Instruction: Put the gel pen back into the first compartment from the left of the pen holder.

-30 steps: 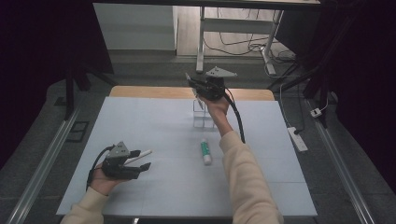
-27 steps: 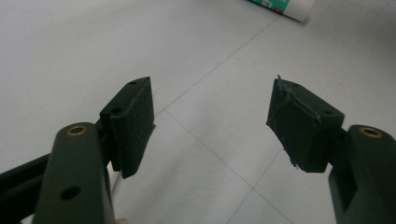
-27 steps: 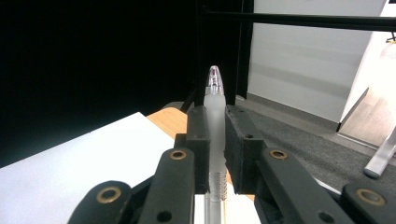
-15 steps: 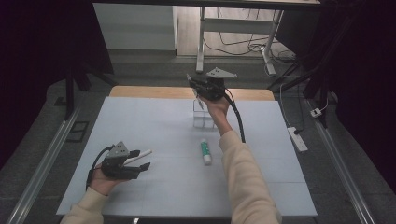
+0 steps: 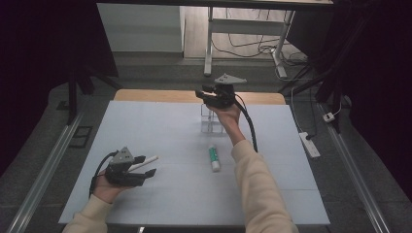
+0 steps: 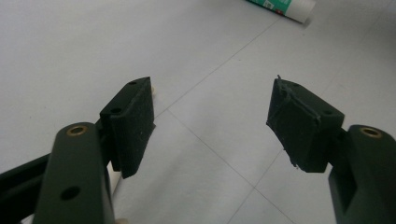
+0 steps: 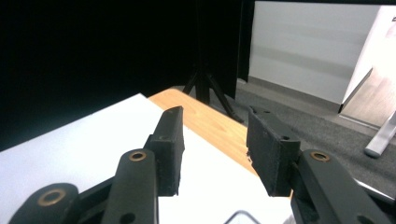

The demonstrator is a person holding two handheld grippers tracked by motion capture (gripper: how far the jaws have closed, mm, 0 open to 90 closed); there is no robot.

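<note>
Glue stick (image 5: 214, 158) just before clear rack (image 5: 212, 119)

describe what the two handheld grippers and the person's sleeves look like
Both the left gripper and the right gripper are black, each topped by a grey three-cornered plate and trailing a black cable. In the gripper views their jaws carry brass-coloured rivets and end in flat, matte black pads, worn ragged at the edges. The person wears long, cream-coloured sleeves.

No legible text anywhere

We see a printed green label on the white tube (image 5: 213, 158) lying on the tabletop (image 5: 160, 131); its lettering, also glimpsed in the left gripper view, is too small and blurred for us to read.
</note>
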